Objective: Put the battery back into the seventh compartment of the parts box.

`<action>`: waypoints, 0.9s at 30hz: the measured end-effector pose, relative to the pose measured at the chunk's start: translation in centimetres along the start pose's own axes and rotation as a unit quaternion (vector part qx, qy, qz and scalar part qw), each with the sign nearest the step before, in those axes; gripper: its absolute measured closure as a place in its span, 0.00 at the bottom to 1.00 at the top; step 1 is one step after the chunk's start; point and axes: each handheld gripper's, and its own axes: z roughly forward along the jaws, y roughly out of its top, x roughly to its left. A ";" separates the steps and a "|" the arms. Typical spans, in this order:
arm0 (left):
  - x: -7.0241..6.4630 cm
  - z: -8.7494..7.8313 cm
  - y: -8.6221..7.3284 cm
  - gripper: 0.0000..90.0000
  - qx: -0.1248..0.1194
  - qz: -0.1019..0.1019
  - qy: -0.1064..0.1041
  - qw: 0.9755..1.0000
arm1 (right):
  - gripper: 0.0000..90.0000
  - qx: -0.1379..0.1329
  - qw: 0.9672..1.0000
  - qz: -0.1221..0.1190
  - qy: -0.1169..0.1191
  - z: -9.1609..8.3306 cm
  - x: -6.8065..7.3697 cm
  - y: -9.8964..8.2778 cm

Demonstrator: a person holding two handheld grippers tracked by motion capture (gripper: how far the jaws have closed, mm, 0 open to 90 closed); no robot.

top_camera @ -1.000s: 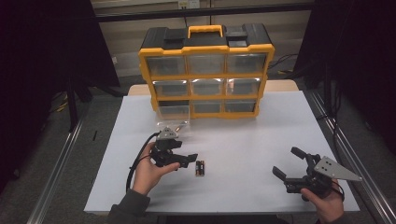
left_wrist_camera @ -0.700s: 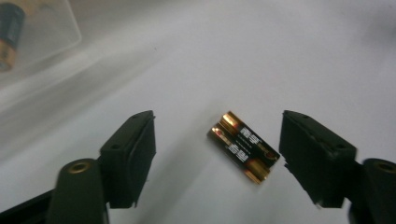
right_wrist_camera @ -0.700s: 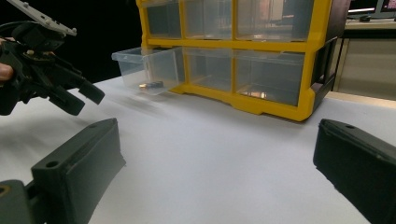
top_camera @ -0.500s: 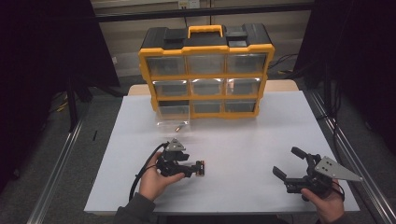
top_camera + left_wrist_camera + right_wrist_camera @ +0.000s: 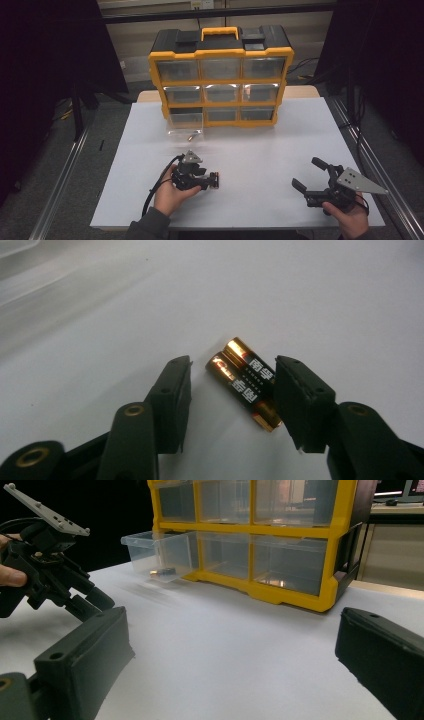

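Observation:
Two black-and-gold batteries (image 5: 245, 382) lie side by side on the white table (image 5: 260, 145), also seen as a small dark shape (image 5: 216, 179) in the high view. My left gripper (image 5: 232, 370) is lowered around them, and its jaws have just been closing. The right jaw is at the batteries' side. A gap remains between the left jaw and the batteries, so they are not pinched. From above, the left gripper (image 5: 212, 181) is at the front centre-left. My right gripper (image 5: 305, 172) rests at the front right, open and with nothing in it (image 5: 232, 630).
A yellow and black drawer organizer (image 5: 220, 75) stands at the back of the table. Its bottom-left clear drawer (image 5: 185, 125) is pulled out with a small item (image 5: 191, 135) inside. White table surface lies between the organizer and both hands.
The left gripper moved right and down onto the batteries and its jaws narrowed around them. The right gripper stayed still.

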 end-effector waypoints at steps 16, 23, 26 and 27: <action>-0.2 0.3 -0.4 0.70 0.031 -0.004 0.023 0.999 | 0.01 0.000 1.000 0.000 0.000 0.0 0.0 0.0; -0.2 0.2 -0.7 0.85 0.033 0.000 0.041 0.999 | 0.01 0.001 1.000 0.000 0.001 0.0 0.1 0.0; -0.2 0.3 -0.6 0.86 0.031 -0.008 0.046 0.998 | 0.02 0.000 1.000 -0.001 0.002 -0.1 0.0 0.0; -0.2 0.3 -0.5 0.86 0.032 -0.011 0.042 0.999 | 0.01 0.000 1.000 0.001 0.000 -0.1 0.0 0.0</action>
